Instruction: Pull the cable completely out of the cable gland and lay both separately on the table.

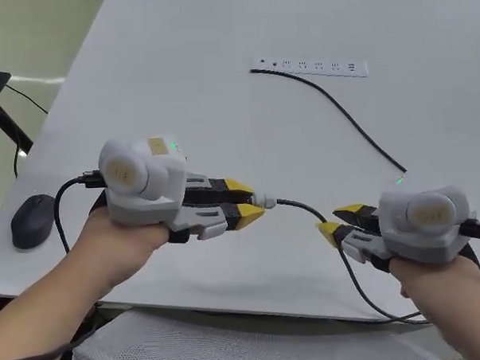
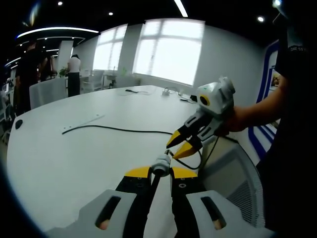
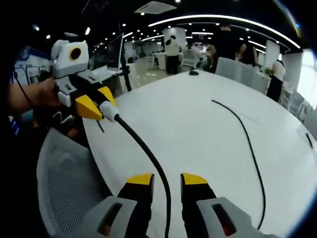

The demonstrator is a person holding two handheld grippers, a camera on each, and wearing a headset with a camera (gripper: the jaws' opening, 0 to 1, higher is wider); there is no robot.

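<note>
In the head view my left gripper (image 1: 254, 202) is shut on a small white cable gland (image 1: 265, 200) above the table's near edge. A black cable (image 1: 301, 207) leaves the gland, runs right and passes between the jaws of my right gripper (image 1: 332, 220), then hangs below the table edge. The left gripper view shows the gland (image 2: 161, 164) pinched at my left gripper's (image 2: 161, 171) jaw tips. In the right gripper view the cable (image 3: 143, 148) lies in the gap of my open right gripper (image 3: 167, 179), with the jaws standing clear of it on both sides.
A white power strip (image 1: 311, 67) with a black cord (image 1: 341, 112) lies far back on the white table (image 1: 181, 111). A dark mouse (image 1: 32, 219) sits at the left edge. A mesh chair (image 1: 191, 341) stands below the near edge. People stand in the room behind.
</note>
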